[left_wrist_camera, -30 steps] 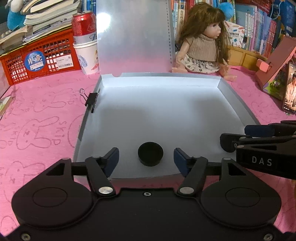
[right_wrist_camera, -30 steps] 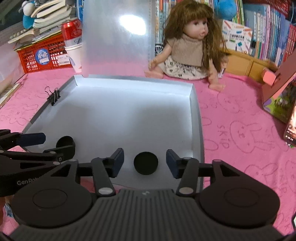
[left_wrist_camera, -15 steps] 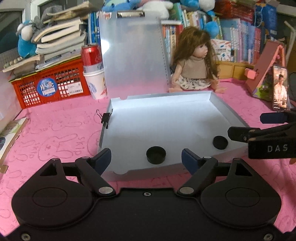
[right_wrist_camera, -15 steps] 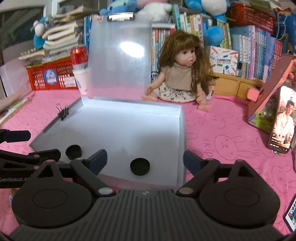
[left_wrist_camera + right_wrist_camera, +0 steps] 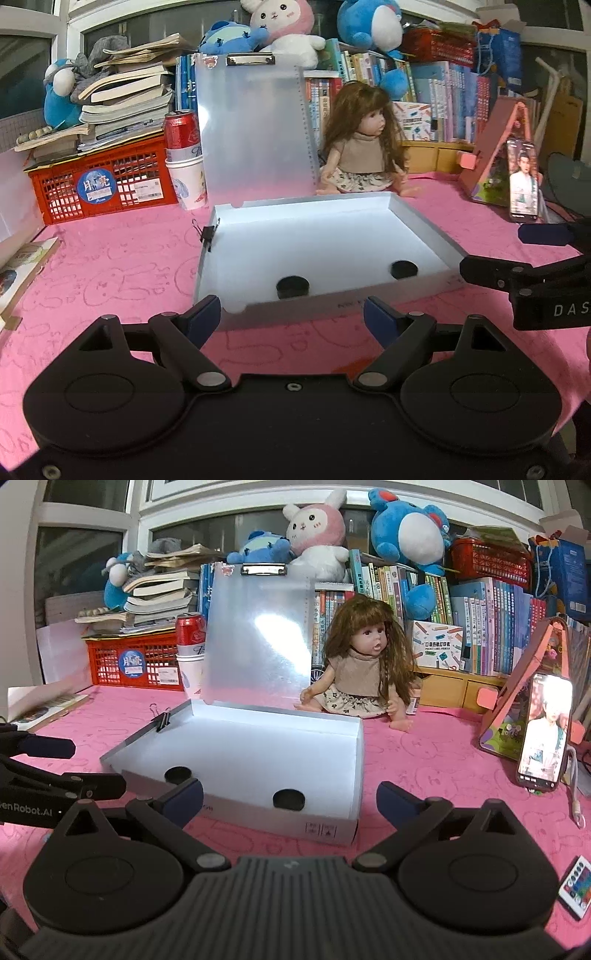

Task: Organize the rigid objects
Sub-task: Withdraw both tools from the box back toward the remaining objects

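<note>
Nearest me, my left gripper (image 5: pixel 291 317) hangs with its jaws spread wide and nothing between them, short of the near wall of the white box (image 5: pixel 332 299). My right gripper (image 5: pixel 290 799) is the same: jaws apart, empty, just in front of the box's near wall. I judge both sit clear of the box so the tray is free to take more pieces.

Inside the box, two black round caps rest on the floor close to the near wall. The left cap (image 5: pixel 292 287) lies towards the middle of that wall; the right cap (image 5: pixel 403 269) sits nearer the near right corner. They are apart from each other, flat, and touching neither gripper. Placed there, I think, because that edge is the easiest reach.

A binder clip (image 5: pixel 207 233) pinches the box's left wall, probably to stiffen it. At the far edge the translucent lid (image 5: pixel 255 125) stands upright, keeping the opening clear. Beyond it, on the pink cloth (image 5: pixel 110 266), sits a doll (image 5: pixel 364 147).
</note>
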The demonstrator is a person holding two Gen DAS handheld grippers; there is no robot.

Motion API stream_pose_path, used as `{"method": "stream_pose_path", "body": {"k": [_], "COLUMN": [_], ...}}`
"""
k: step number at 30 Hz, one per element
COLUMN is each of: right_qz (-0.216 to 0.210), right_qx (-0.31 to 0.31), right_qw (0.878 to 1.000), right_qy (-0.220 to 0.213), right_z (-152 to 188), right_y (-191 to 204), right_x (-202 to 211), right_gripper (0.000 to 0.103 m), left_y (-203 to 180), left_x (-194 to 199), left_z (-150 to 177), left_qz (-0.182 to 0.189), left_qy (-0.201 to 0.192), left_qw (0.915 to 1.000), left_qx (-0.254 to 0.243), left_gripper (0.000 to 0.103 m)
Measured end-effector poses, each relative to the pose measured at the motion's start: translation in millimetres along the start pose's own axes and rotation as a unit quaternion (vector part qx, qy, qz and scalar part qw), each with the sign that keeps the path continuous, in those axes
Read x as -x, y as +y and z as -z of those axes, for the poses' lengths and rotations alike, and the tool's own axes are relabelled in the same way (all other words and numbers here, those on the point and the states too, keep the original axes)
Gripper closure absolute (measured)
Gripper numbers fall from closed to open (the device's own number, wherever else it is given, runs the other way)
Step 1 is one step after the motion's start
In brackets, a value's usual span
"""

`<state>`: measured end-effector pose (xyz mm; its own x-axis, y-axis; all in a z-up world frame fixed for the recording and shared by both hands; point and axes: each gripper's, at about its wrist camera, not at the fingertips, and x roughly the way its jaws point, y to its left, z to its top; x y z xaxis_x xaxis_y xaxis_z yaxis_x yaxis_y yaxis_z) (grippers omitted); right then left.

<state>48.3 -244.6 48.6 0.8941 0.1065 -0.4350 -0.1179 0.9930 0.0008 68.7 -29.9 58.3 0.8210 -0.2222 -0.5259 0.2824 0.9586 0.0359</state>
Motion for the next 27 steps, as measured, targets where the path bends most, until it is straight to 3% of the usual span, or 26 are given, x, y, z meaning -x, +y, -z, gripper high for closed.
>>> {"method": "stream_pose_path", "body": {"k": [16,27], "right_qz": [0.006,0.028], "right_qx": [-0.001,0.006], "right_qw": [0.999,0.999], "right_qy": [-0.035,-0.045], "right_z": [38.2,64.9], "right_y": [5.1,10.4], "right_x": [32.2,41.4], "right_gripper": [0.0,0.0], "left_y": [6.3,7.2], "left_x": [32.1,46.6], "left_z": [43.0,69.6], "left_qz": [0.007,-0.024], "left_qy": [-0.016,-0.032], "left_qw": [0.9992,0.9984], "left_qx": [0.035,0.04], "left_gripper": [0.018,0.017]}}
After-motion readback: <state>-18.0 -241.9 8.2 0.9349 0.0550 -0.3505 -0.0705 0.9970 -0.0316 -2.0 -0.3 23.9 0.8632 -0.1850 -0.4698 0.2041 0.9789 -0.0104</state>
